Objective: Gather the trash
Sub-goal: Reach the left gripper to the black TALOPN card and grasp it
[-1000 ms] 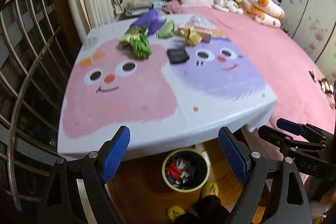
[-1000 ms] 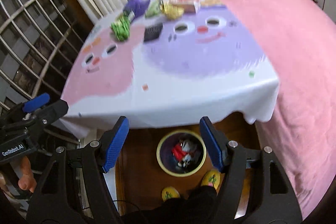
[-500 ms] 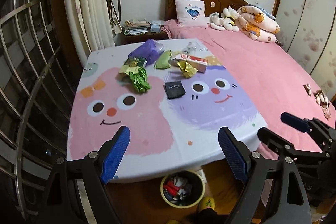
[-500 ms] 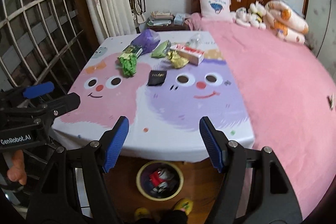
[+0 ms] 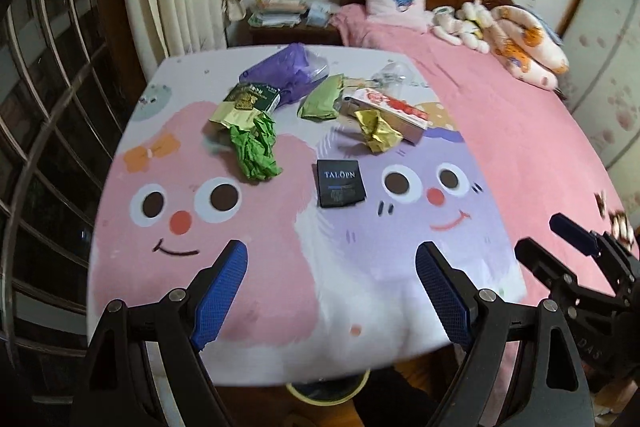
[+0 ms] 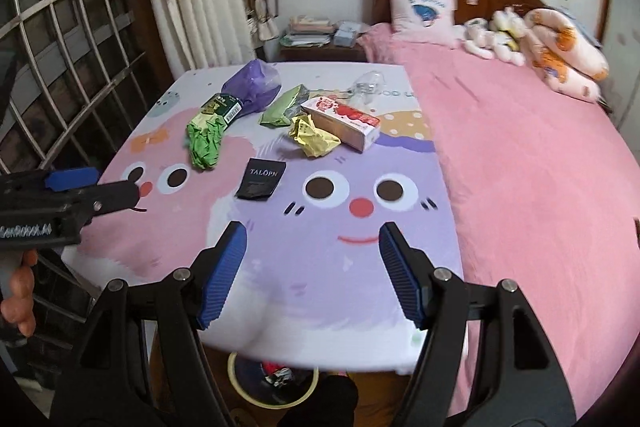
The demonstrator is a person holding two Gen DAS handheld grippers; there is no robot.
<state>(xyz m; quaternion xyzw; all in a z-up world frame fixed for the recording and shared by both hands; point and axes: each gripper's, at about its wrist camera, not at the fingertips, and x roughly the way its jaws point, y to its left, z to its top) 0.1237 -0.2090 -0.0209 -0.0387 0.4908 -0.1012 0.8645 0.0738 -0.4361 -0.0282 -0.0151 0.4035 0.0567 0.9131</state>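
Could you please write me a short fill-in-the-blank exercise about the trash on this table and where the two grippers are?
1. The flat black packet bears the printed word ____.
2. The crumpled green wrapper lies on the ____ cartoon face of the tablecloth.
3. The yellow-rimmed bin stands on the floor, partly ____ the table's near edge.
4. The left gripper and right gripper both hold ____ between their pads.

Missing words: TALOPN; pink; under; nothing

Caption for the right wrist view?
Open right gripper above cartoon tablecloth; black TALOPN packet and wrappers ahead, trash bin below.
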